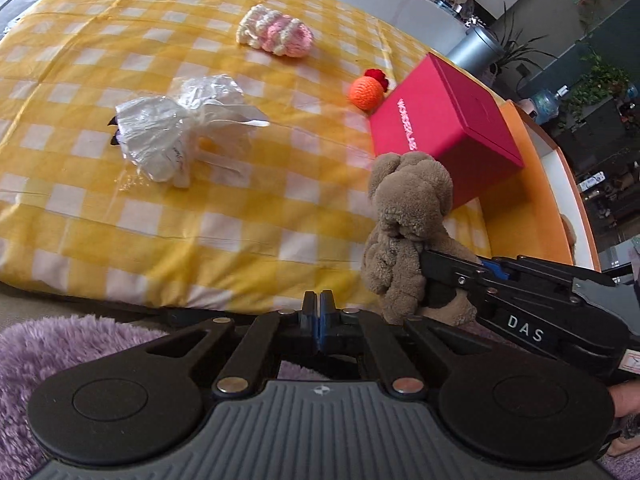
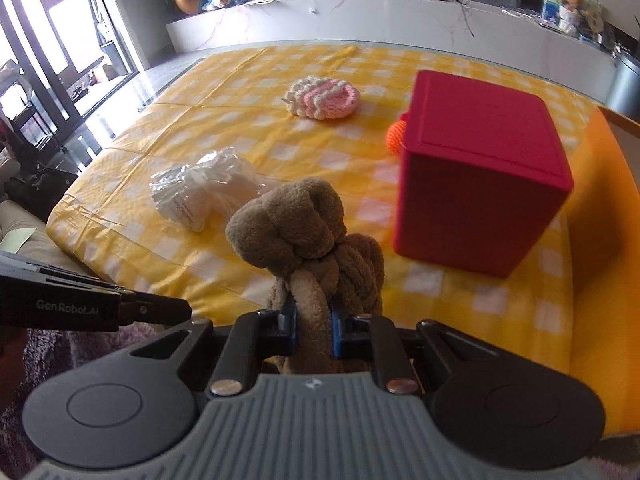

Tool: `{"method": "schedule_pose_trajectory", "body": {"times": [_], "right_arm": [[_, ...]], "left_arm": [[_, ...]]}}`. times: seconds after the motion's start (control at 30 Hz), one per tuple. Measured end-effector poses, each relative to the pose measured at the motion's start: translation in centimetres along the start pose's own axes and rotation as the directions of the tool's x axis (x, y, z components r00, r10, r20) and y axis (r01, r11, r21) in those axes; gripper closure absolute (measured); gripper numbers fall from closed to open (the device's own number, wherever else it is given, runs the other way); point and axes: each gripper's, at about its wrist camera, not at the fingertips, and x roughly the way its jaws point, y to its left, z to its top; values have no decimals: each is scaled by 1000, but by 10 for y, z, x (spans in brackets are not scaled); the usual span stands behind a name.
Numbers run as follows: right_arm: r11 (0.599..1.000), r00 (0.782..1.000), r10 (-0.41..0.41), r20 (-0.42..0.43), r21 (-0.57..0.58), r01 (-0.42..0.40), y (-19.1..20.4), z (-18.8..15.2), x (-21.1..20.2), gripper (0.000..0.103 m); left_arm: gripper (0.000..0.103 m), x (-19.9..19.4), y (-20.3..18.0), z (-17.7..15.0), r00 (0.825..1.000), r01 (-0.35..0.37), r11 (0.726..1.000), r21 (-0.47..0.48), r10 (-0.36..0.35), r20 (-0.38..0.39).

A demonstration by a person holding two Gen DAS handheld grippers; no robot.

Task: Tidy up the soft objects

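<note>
My right gripper [image 2: 314, 332] is shut on a brown plush toy [image 2: 304, 236] and holds it above the near edge of the yellow checked cloth [image 2: 240, 92]. The same toy [image 1: 404, 220] shows in the left wrist view with the right gripper [image 1: 424, 276] clamped on it. My left gripper [image 1: 319, 312] is shut and empty, low over the cloth's near edge. A pink-and-cream knitted piece [image 1: 276, 32] [image 2: 322, 98], an orange knitted ball [image 1: 366, 92] [image 2: 394, 136] and a white item in a clear plastic bag [image 1: 176, 136] [image 2: 200, 196] lie on the cloth.
A red box [image 1: 444, 128] [image 2: 480, 168] stands on the cloth at the right, partly hiding the ball in the right wrist view. An orange tray wall [image 1: 528, 208] [image 2: 600, 240] is beyond it. A purple fluffy rug [image 1: 60, 344] lies near me.
</note>
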Motion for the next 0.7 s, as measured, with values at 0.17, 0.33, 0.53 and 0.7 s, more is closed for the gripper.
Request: {"method": "schedule_pose_trajectory", "body": {"times": [0.17, 0.33, 0.53, 0.7], "right_arm": [[995, 1000, -11, 14, 96, 10, -20, -11, -3, 89], [991, 999, 18, 32, 133, -22, -24, -9, 0, 89], [992, 997, 64, 49, 104, -68, -11, 9, 11, 89], [987, 998, 61, 34, 146, -66, -9, 23, 28, 89]], "left_arm": [[74, -14, -9, -6, 999, -23, 998, 65, 21, 44], [33, -32, 0, 8, 973, -181, 969, 168, 151, 177], [26, -23, 2, 43, 922, -383, 817, 431, 305, 240], [24, 5, 6, 61, 906, -421, 720, 551, 363, 219]]}}
